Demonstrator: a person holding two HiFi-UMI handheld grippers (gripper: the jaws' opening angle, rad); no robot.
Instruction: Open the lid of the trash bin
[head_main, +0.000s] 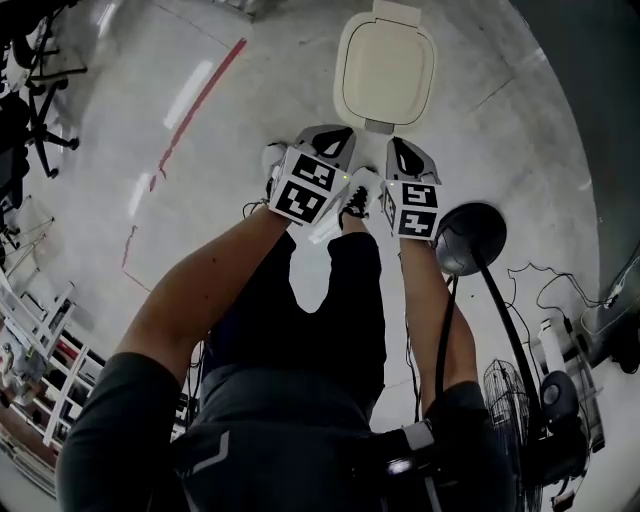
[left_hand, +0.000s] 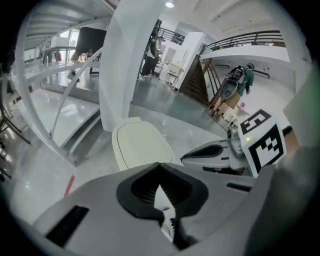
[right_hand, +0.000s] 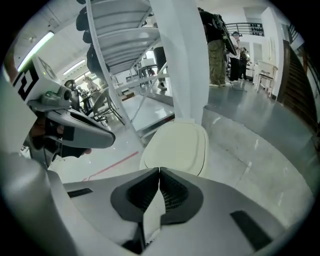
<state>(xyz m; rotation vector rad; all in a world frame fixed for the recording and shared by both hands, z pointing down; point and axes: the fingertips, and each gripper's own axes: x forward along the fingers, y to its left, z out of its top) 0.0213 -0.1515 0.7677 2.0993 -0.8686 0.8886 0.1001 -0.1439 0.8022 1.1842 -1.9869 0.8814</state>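
Cream plastic: the lid (head_main: 385, 72) of the trash bin, lying shut and flat on its body, on the concrete floor (head_main: 250, 90) at 12 o'clock from me in the head view.

- Long axis: 12 to 6. A tab sits at the far end, and a small grey lip (head_main: 380, 126) at the near end points back towards the tongs.
- Left tongs (head_main: 338, 133): pressed together, nothing between them. Their tips sit just short of the lid's near edge, towards its 7 o'clock corner.
- Right tongs (head_main: 398, 148): also pressed together and empty, just below the lip at about 5 o'clock of it.
- Nearer hand: I judge the right slightly nearer the lip, though both are close and neither touches the bin.
- Own cameras: each pair looks along its closed tips at the lid ahead (left_hand: 140, 145) (right_hand: 177, 145), with a white pillar (left_hand: 127, 65) standing behind it.
- Path: nothing lies between the tongs and the lip.
- Surroundings:
  - my shoes (head_main: 360, 192), under the tongs
  - a black round base with pole (head_main: 470, 238) at 4 o'clock, near the right forearm
  - loose cables (head_main: 545, 285) beyond it
  - a red line (head_main: 205, 95) at 10 o'clock, well apart

Coming move, by my reckoning: either pair must spread before taking the lip, then lift up and away towards 12.
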